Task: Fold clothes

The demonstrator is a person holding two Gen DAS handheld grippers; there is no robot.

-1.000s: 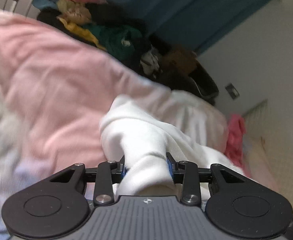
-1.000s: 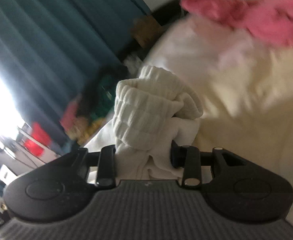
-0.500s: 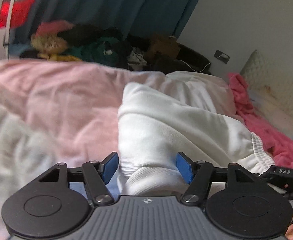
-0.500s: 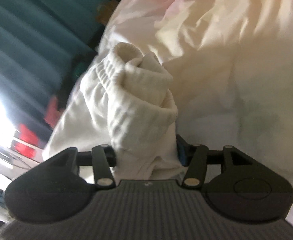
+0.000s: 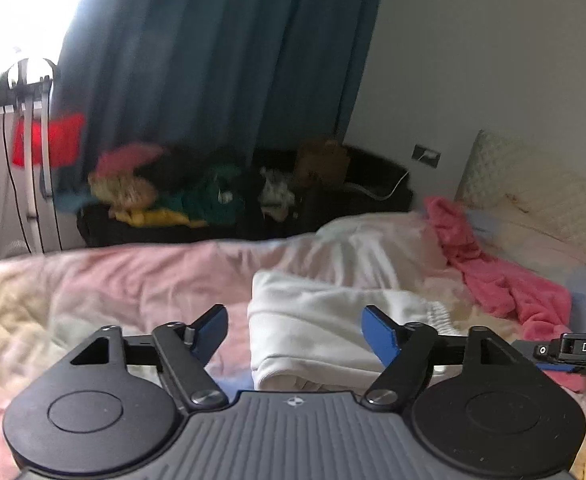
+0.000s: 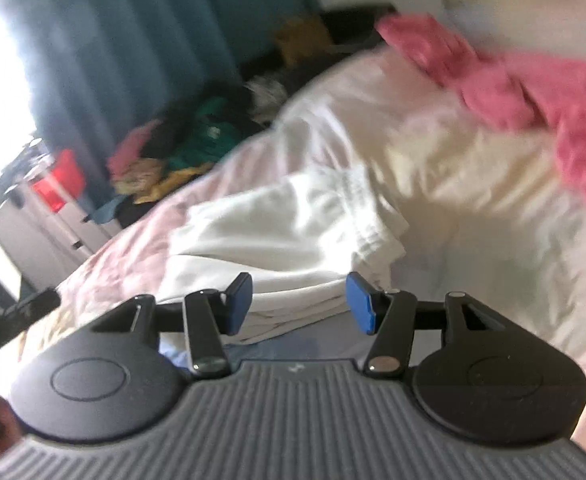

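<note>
A white garment [image 5: 317, 324] lies folded on the bed, its ribbed waistband at the right end; it also shows in the right wrist view [image 6: 277, 236]. My left gripper [image 5: 295, 330] is open and empty, its blue pads apart just in front of the garment's near edge. My right gripper [image 6: 299, 302] is open and empty too, pads apart over the garment's near edge. Part of the right gripper shows at the right edge of the left wrist view [image 5: 573, 350].
A pink and cream blanket [image 5: 125, 280] covers the bed. A pink towel [image 5: 493, 276] lies crumpled toward the headboard [image 5: 533, 184]. A pile of mixed clothes [image 5: 197, 196] sits beyond the bed under dark teal curtains [image 5: 213, 60].
Both grippers were shut on the white garment; they have opened and drawn back, and the garment now lies folded on the bed.
</note>
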